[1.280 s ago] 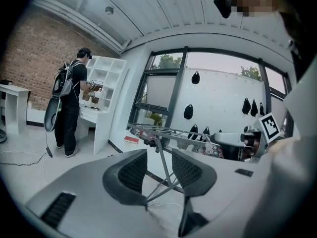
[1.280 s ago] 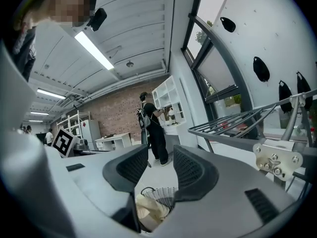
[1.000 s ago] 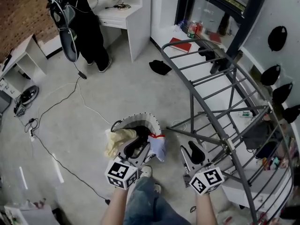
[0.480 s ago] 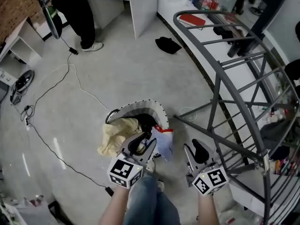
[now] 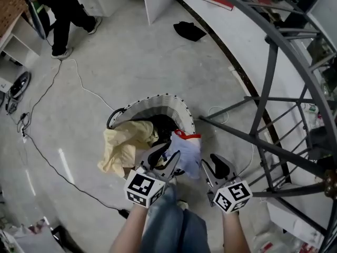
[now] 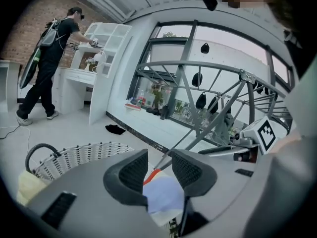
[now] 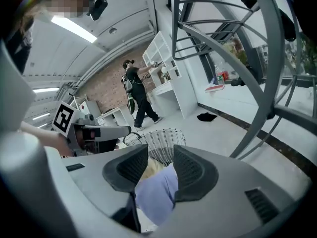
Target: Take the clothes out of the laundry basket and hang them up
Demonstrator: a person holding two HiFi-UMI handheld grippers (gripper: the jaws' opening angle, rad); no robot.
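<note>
A white wicker laundry basket (image 5: 158, 105) stands on the floor just ahead of the person's feet. A yellow cloth (image 5: 124, 144) hangs over its left rim, and a lavender garment with red trim (image 5: 188, 153) lies over its near right rim. My left gripper (image 5: 163, 159) hovers above the basket's near edge, open, with the lavender garment (image 6: 166, 195) visible below the gap and apart from the pads. My right gripper (image 5: 215, 167) hangs to the right of the basket, also open, with nothing between its jaws; beneath them I see the lavender garment (image 7: 156, 192) and the basket (image 7: 163, 148).
A grey metal drying rack (image 5: 274, 99) fills the right side, its bars reaching close to my right gripper. A black garment (image 5: 189, 30) lies on the floor farther off. Cables (image 5: 52, 162) trail across the floor on the left. A person (image 5: 58, 15) stands at the back left.
The head view has tipped down and drawn closer, so the basket sits higher and larger in the picture. Both grippers keep their place near the basket with jaws unchanged.
</note>
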